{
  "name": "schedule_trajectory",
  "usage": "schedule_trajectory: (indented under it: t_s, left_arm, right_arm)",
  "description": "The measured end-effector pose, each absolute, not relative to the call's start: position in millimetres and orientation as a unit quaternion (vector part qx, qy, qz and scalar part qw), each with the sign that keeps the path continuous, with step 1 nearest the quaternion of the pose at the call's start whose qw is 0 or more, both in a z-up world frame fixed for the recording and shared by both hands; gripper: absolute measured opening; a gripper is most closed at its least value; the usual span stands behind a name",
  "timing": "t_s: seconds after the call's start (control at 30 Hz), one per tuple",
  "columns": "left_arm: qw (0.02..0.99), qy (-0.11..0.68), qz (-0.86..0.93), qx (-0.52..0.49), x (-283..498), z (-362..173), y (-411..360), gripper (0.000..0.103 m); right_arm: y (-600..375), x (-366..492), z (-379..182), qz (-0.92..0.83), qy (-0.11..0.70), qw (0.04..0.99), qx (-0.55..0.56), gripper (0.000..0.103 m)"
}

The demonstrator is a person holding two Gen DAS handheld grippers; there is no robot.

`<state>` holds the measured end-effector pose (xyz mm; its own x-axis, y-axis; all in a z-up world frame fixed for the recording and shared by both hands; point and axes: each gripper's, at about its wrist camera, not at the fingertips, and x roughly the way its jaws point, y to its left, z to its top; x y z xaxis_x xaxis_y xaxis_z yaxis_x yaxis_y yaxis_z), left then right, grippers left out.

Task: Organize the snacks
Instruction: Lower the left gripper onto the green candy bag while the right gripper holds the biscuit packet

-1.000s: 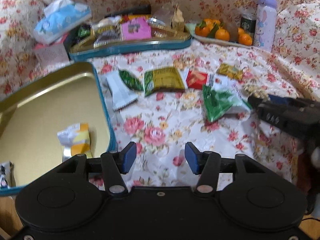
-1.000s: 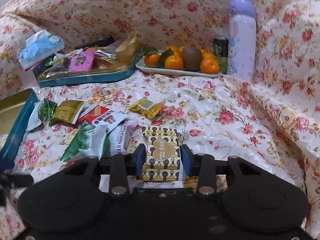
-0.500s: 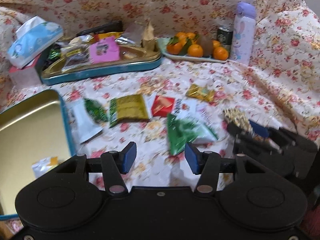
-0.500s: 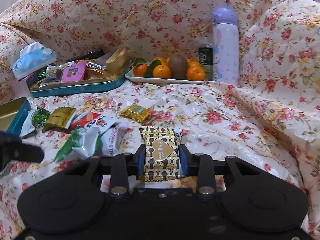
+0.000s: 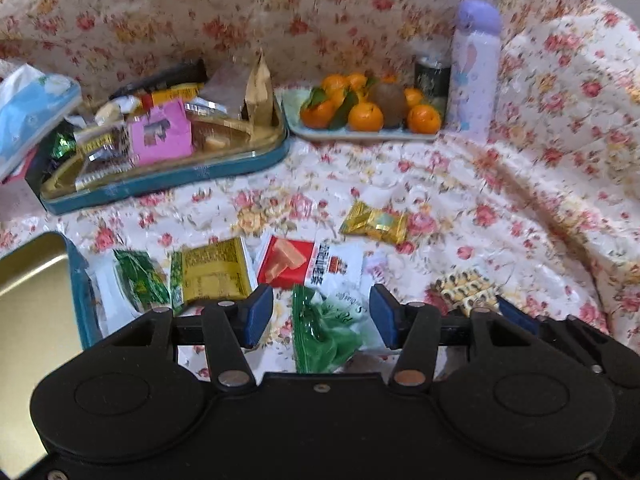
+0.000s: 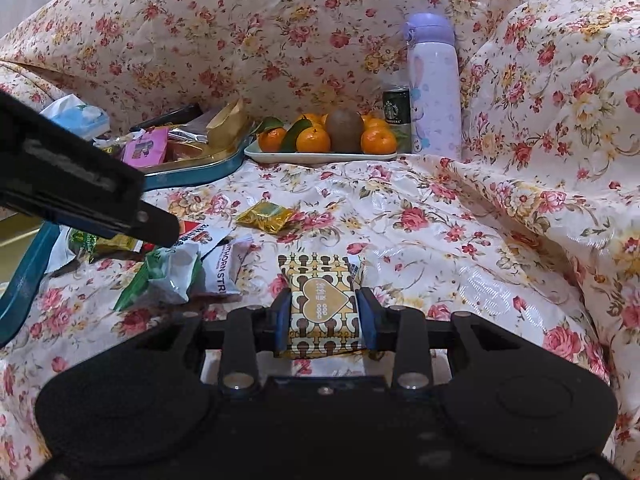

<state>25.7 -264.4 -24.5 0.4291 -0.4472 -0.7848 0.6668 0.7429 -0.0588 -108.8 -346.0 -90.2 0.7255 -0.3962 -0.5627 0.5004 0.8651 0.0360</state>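
Note:
My right gripper [image 6: 325,320] is shut on a brown-and-cream patterned snack packet [image 6: 323,304] with a heart on it, low over the floral cloth. My left gripper [image 5: 320,316] is open and empty, hovering over a green-and-white snack bag [image 5: 328,328]. Beyond it lie a red-and-white packet [image 5: 308,266], an olive-gold packet [image 5: 212,274], a green-white packet [image 5: 132,280] and a gold candy [image 5: 376,222]. The empty gold tin [image 5: 24,320] with a teal rim is at the left. The left gripper also shows as a dark bar in the right wrist view [image 6: 80,196].
A teal tin tray full of snacks [image 5: 160,184] stands at the back left beside a tissue pack [image 5: 28,116]. A plate of oranges and a kiwi [image 6: 320,156], a Starbucks can [image 6: 396,116] and a lilac bottle [image 6: 434,88] stand at the back. Cloth folds rise on the right.
My left gripper has swung right, away from the gold tin, to above the green-and-white bag. My right gripper has kept its hold on the patterned packet and lifted it slightly.

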Motion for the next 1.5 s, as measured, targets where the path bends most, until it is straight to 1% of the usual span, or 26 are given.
schedule_trajectory:
  t_s: [0.13,0.17,0.37,0.53,0.57,0.67,0.9,1.2,1.5]
  left_arm:
    - [0.82,0.435,-0.342,0.147,21.9,-31.6,-261.3,0.06]
    - [0.821,0.433,-0.339,0.154,19.8,-33.2,-259.0,0.062]
    - [0.822,0.449,-0.306,0.17,21.6,-44.9,-235.2,0.061]
    - [0.83,0.468,-0.27,0.138,32.3,-45.9,-211.1,0.06]
    - [0.832,0.468,-0.267,0.13,32.4,-44.2,-208.6,0.058]
    - [0.84,0.45,-0.28,0.115,28.9,-34.0,-204.2,0.057]
    - [0.837,0.414,-0.332,0.134,20.6,-19.3,-227.1,0.058]
    - [0.818,0.432,-0.346,0.156,24.0,-36.5,-246.7,0.058]
    - [0.815,0.443,-0.346,0.143,30.0,-43.0,-257.4,0.058]
  right_arm:
    - [-345.8,-109.0,-89.0,-0.243,0.282,0.923,0.095,0.036]
    - [-345.8,-109.1,-88.7,-0.243,0.283,0.923,0.095,0.036]
    - [-345.5,-108.8,-87.9,-0.244,0.285,0.922,0.096,0.036]
    - [-344.9,-107.7,-87.8,-0.244,0.287,0.922,0.094,0.037]
    - [-345.0,-107.2,-87.8,-0.244,0.288,0.921,0.093,0.037]
    - [-346.0,-106.0,-87.7,-0.243,0.289,0.921,0.094,0.037]
    - [-347.9,-105.6,-88.1,-0.238,0.29,0.922,0.095,0.037]
    - [-349.4,-107.9,-88.0,-0.235,0.287,0.923,0.1,0.037]
    - [-347.4,-106.4,-88.4,-0.236,0.289,0.923,0.091,0.037]
